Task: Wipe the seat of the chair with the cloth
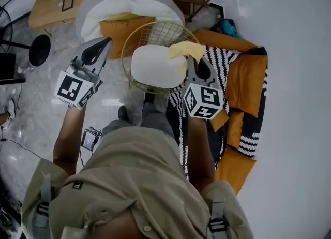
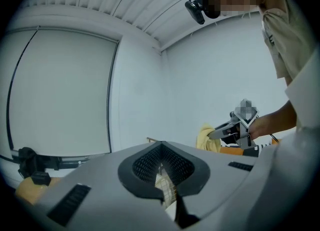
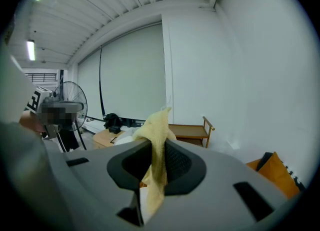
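Cloth [image 1: 185, 50], yellow, is pinched between the right tongs [image 1: 194, 64]. In the right gripper view a tuft is seen above the tips and a longer tail below them. In the head view the cloth is seen over the far right edge of the white seat [image 1: 152, 67]; contact with the seat cannot be told.

Left tongs [image 1: 105, 43] are pressed together at the tips with nothing held. They are placed left of the chair, outside its gold wire rim [image 1: 135, 32], well apart from the cloth.

The wire rim rises around the seat's far side, between the seat and a large white cushion [image 1: 129, 0] that bears an orange pillow [image 1: 119, 32]. A wooden counter [image 1: 51, 5] is shown beyond. A black fan [image 1: 39, 50] stands at left. At right, a striped rug [image 1: 223, 63] and several orange pads [image 1: 248, 77] are ranged along the wall.

Counted: one cloth, one chair, two tongs, one fan.
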`<state>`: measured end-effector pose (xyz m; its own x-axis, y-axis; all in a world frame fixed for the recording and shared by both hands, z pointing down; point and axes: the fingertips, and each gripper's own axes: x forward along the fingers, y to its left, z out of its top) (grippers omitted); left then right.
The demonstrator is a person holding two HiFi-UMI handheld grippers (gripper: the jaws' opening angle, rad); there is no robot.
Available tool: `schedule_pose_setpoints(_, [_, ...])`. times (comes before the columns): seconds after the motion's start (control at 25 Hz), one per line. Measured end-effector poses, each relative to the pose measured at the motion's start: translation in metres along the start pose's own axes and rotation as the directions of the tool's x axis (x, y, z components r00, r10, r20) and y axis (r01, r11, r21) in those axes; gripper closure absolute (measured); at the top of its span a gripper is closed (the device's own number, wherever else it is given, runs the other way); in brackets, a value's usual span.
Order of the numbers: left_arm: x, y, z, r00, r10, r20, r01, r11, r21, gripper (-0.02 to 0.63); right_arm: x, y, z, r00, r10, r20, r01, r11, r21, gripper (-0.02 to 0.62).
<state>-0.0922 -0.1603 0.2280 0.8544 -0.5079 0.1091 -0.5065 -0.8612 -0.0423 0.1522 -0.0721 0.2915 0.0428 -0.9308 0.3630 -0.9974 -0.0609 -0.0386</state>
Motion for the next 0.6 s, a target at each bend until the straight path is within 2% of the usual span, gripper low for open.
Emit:
schedule_pose_setpoints(0.32, [0.046, 0.027, -0.065, 0.992, 0.067, -0.110, -0.073, 0.996, -0.052, 0.592, 0.102, -0.041, -0.065, 0.994, 0.006, -0.108, -0.007, 1.000, -0.009, 0.532])
schedule_pose_setpoints(0.6, [0.056, 0.054, -0.165, 0.960, 0.149, -0.236, -0.186, 0.972, -0.145, 0.591, 0.202, -0.051, -0.187, 0.966, 0.005, -0.258, -0.009, 1.000, -0.013, 0.532])
